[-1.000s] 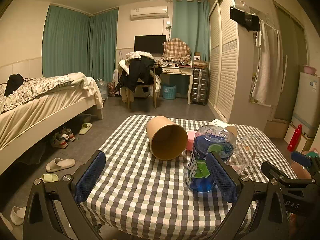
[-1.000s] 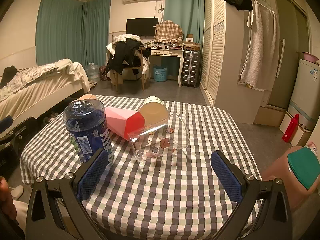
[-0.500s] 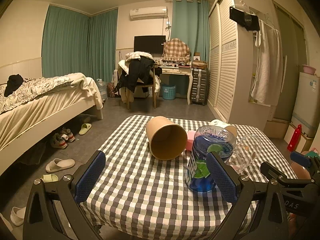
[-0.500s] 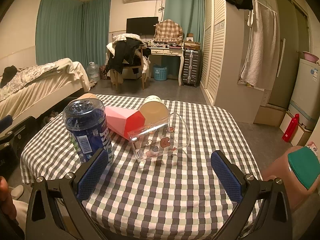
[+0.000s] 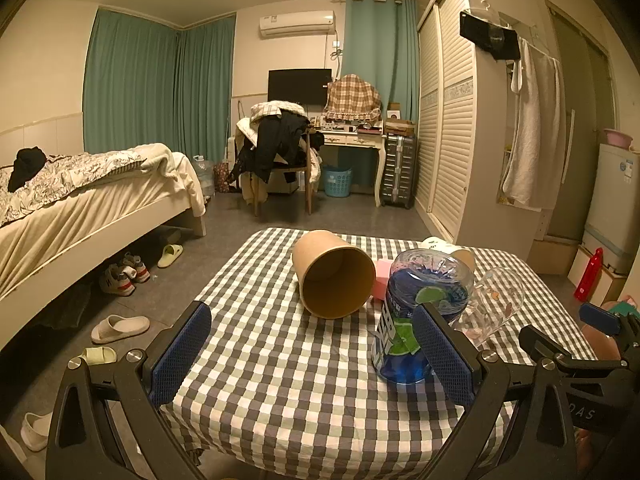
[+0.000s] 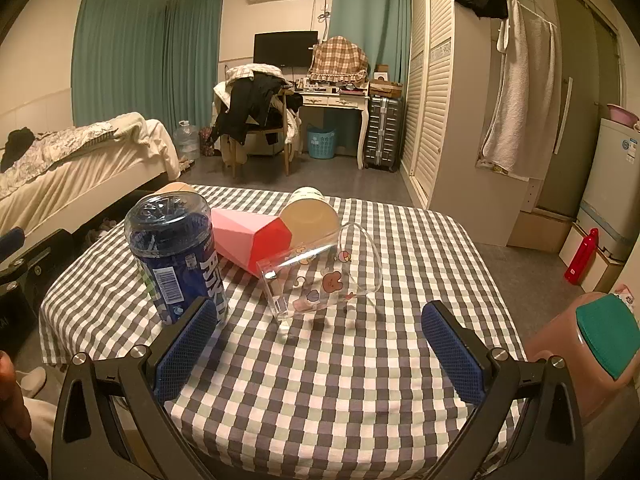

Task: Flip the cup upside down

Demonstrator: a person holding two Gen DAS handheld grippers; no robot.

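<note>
Landmark: blue bottle (image 6: 174,258), standing inverted on checked table (image 6: 360,368).

Clear cup (image 6: 320,276) lies on side just right of blue bottle in right wrist view; long axis roughly level, mouth facing right, base toward bottle.

Brown paper cup (image 5: 332,274) lies on side left of bottle in left wrist view, mouth toward camera.

Pink carton (image 6: 250,238) lies behind bottle, touching clear cup.

Left gripper (image 5: 312,356): spread wide, holding nothing.

Right gripper (image 6: 320,352): spread wide, holding nothing, near side of clear cup.

Table (image 6: 360,380): can (image 6: 176,256) upright at 10 o'clock; box (image 6: 248,240) lying behind it; glass (image 6: 320,276) on its side at 12; tub (image 6: 312,216) behind glass; paper cup (image 5: 332,274) on its side left of can.
</note>
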